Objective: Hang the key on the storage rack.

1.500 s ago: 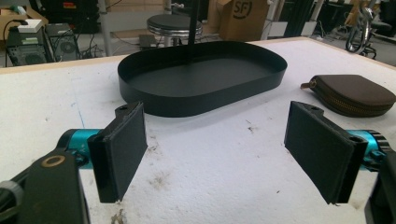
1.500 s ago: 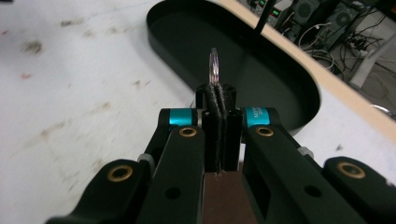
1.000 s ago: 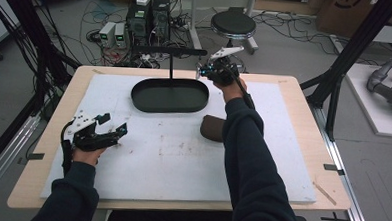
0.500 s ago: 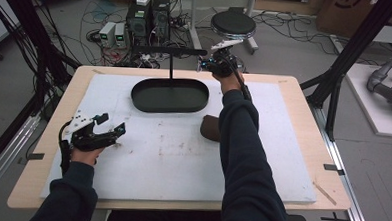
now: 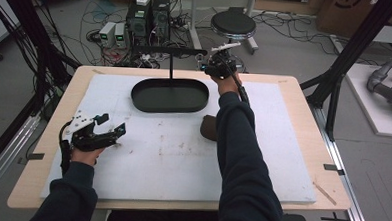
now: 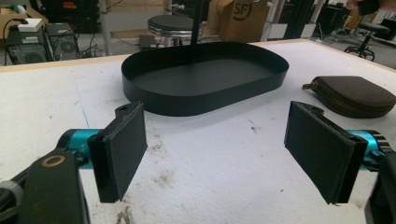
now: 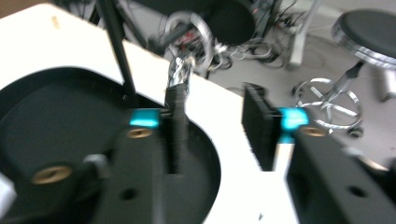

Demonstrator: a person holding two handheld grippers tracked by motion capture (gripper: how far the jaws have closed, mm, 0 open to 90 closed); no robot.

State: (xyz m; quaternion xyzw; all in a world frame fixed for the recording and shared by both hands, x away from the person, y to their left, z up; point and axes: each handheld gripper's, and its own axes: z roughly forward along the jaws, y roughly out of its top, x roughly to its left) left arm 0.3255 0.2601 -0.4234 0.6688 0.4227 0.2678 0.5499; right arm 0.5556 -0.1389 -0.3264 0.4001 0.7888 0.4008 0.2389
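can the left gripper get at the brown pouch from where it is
Probably yes: the left gripper is open and bare white table lies between it and the pouch, though the right forearm crowds the pouch's far side.

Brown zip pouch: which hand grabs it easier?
Probably left: the left gripper rests near, fingers open, facing the pouch. The right gripper, fingers just opening with nothing between, is far off at the stand.

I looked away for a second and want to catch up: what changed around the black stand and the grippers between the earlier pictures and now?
The right gripper moved a little farther out, toward the end of the stand's crossbar, and its jaws have just been opening; something shiny hangs blurred by them, not gripped. The left gripper stayed open in place. The black tray and brown pouch did not move.
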